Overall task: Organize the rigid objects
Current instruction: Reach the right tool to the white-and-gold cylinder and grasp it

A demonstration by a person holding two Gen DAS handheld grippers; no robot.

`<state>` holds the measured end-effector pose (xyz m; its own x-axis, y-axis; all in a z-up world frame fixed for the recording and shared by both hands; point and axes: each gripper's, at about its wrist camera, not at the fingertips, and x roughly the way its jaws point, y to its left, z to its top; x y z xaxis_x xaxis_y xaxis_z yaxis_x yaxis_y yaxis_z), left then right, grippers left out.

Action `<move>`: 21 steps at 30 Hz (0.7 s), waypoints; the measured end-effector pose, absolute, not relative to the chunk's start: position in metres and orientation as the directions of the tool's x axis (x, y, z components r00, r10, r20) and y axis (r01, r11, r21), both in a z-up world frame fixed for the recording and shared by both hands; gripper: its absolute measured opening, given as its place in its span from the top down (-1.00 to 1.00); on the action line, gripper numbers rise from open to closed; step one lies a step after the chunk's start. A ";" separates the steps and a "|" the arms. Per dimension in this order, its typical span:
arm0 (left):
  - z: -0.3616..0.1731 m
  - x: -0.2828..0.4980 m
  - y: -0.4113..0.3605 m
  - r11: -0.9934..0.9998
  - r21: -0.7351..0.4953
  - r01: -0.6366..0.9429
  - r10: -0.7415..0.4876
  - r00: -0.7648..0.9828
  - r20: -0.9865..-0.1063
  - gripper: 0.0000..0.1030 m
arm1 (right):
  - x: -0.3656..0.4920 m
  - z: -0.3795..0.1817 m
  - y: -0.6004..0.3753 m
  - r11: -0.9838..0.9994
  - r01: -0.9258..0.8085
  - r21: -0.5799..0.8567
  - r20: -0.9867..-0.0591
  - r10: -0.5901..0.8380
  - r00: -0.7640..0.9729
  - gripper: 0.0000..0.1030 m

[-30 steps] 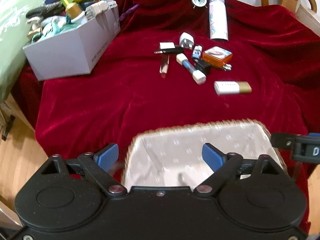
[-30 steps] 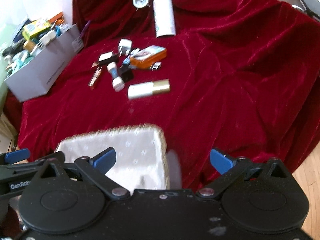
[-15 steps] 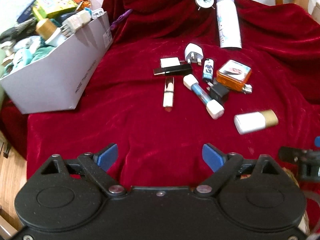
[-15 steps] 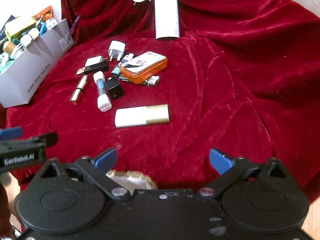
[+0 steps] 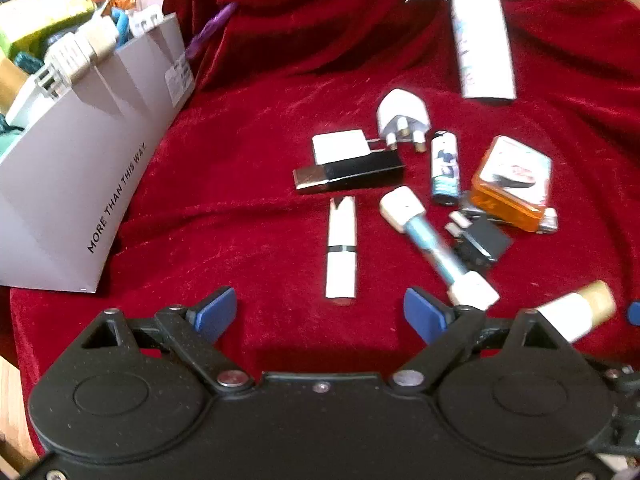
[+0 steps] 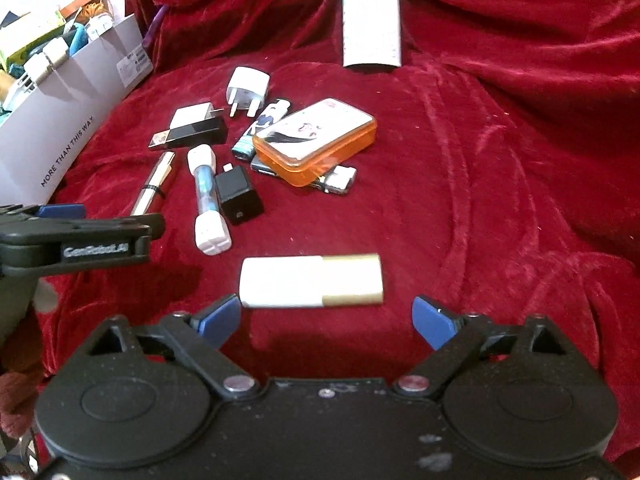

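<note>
Nothing sorted yet: small rigid items lie loose on the red velvet cloth point(image 6: 480, 160). Right claw point(image 6: 326, 320), jaws just been closing but empty, hovers by white-and-gold rectangular case point(image 6: 312, 282); left claw point(image 5: 320, 312) open over white lipstick tube point(image 5: 341, 248).

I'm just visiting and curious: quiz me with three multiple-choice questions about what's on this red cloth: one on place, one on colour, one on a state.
1. Where is the grey box?
A. left of the small items
B. right of them
C. under the cloth

2. What colour is the flat case?
A. green
B. orange
C. purple

3. The right hand-held gripper is:
A. shut on the white-and-gold case
B. open and holding nothing
C. holding the clock

Answers: 1 A, it stands at the cloth's left edge. 2 B, translucent orange sides. 3 B, the white-and-gold case lies just beyond the blue pads, ungripped.
</note>
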<state>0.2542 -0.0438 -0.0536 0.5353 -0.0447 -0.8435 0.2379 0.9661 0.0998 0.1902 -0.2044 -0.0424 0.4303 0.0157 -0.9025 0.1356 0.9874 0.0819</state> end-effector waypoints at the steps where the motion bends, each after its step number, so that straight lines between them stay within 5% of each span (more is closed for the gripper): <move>1: -0.057 0.258 -0.042 0.968 0.103 0.231 -0.036 0.529 -0.848 -0.71 | 0.193 -0.043 -0.203 0.988 0.132 0.081 -0.904 0.017 0.428 -0.82; 21: -0.063 0.294 0.010 0.995 0.090 -0.032 0.095 0.478 -0.873 -0.75 | 0.213 -0.062 -0.196 0.991 0.131 0.032 -0.915 -0.024 0.403 -0.88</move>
<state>0.2939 0.0095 -0.0631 0.4785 0.0945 -0.8730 -0.0319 0.9954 0.0903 0.2135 -0.1961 -0.0624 0.4028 -0.0239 -0.9150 0.1307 0.9909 0.0317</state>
